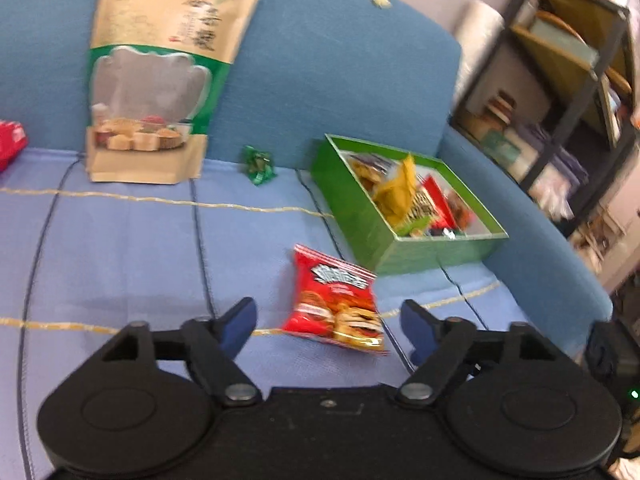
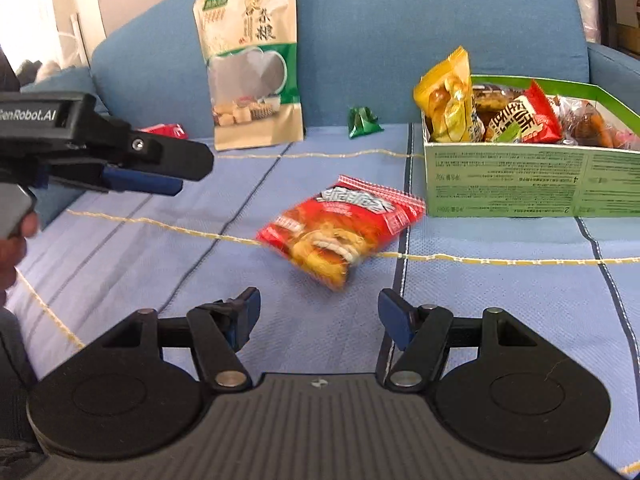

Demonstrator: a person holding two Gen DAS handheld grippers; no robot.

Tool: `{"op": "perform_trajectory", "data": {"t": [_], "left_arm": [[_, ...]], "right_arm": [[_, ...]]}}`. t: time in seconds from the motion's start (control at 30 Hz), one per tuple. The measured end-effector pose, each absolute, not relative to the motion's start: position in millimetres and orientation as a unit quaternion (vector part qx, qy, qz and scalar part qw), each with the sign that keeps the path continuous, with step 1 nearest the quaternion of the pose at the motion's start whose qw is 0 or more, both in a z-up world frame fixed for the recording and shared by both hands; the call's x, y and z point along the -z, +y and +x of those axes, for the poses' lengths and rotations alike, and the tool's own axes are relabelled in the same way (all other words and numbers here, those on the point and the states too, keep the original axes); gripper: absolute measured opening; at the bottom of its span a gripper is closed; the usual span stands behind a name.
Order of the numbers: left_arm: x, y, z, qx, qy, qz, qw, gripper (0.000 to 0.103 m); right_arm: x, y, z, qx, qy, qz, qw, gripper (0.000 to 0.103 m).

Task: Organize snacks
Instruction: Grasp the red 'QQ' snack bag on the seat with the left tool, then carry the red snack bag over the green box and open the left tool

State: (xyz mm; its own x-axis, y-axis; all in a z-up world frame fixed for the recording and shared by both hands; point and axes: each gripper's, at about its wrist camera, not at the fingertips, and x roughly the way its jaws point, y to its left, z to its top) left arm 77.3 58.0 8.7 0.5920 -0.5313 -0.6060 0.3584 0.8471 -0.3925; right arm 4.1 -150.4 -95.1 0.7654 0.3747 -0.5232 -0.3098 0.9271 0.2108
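Note:
A red snack packet lies on the light blue sofa cover, just left of a green box that holds several snack packets. My left gripper is open, and the packet lies just beyond its fingertips. In the right wrist view the same red packet lies in front of my open right gripper, with the green box at the right. The left gripper shows from the side at the left, apart from the packet. A small green wrapped snack lies by the backrest.
A tall tan and green pouch leans on the blue backrest. Another red packet lies at the far left. A dark shelf unit stands beyond the sofa's right arm.

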Motion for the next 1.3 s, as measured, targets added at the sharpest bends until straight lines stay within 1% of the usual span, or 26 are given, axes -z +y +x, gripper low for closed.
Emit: {"op": "perform_trajectory", "data": {"t": [0.2, 0.37, 0.63, 0.77, 0.8, 0.83, 0.87, 0.9, 0.93, 1.03, 1.17, 1.3], "left_arm": [[3, 74, 100, 0.230, 0.395, -0.177, 0.871, 0.103], [27, 57, 121, 0.231, 0.411, -0.148, 0.870, 0.103], [55, 39, 147, 0.228, 0.434, -0.151, 0.858, 0.103], [64, 29, 148, 0.230, 0.425, -0.120, 0.867, 0.103], [64, 26, 148, 0.230, 0.423, -0.107, 0.870, 0.089], [64, 23, 146, 0.236, 0.421, -0.101, 0.870, 0.076], [66, 20, 145, 0.247, 0.421, -0.105, 0.866, 0.073], [67, 18, 143, 0.258, 0.422, -0.118, 0.861, 0.071], [69, 16, 141, 0.262, 0.426, -0.124, 0.857, 0.072], [65, 9, 132, 0.252, 0.417, -0.115, 0.866, 0.071], [58, 12, 124, 0.257, 0.419, -0.159, 0.856, 0.070], [34, 1, 111, 0.266, 0.393, -0.143, 0.869, 0.070]], "right_arm": [[89, -137, 13, -0.170, 0.287, 0.020, 0.942, 0.103], [94, -135, 27, -0.157, 0.303, 0.006, 0.940, 0.103], [106, -133, 58, -0.158, 0.324, -0.021, 0.932, 0.103], [110, -130, 66, -0.170, 0.309, -0.028, 0.935, 0.103], [110, -129, 66, -0.174, 0.307, -0.029, 0.935, 0.103], [110, -128, 66, -0.182, 0.305, -0.026, 0.934, 0.094], [110, -127, 65, -0.185, 0.304, -0.022, 0.934, 0.081], [110, -126, 65, -0.180, 0.305, -0.022, 0.935, 0.077], [109, -125, 64, -0.176, 0.304, -0.024, 0.936, 0.070], [106, -126, 58, -0.164, 0.304, -0.027, 0.938, 0.061], [97, -129, 43, -0.158, 0.287, -0.039, 0.944, 0.061], [81, -139, 27, -0.149, 0.258, -0.035, 0.954, 0.061]]}}
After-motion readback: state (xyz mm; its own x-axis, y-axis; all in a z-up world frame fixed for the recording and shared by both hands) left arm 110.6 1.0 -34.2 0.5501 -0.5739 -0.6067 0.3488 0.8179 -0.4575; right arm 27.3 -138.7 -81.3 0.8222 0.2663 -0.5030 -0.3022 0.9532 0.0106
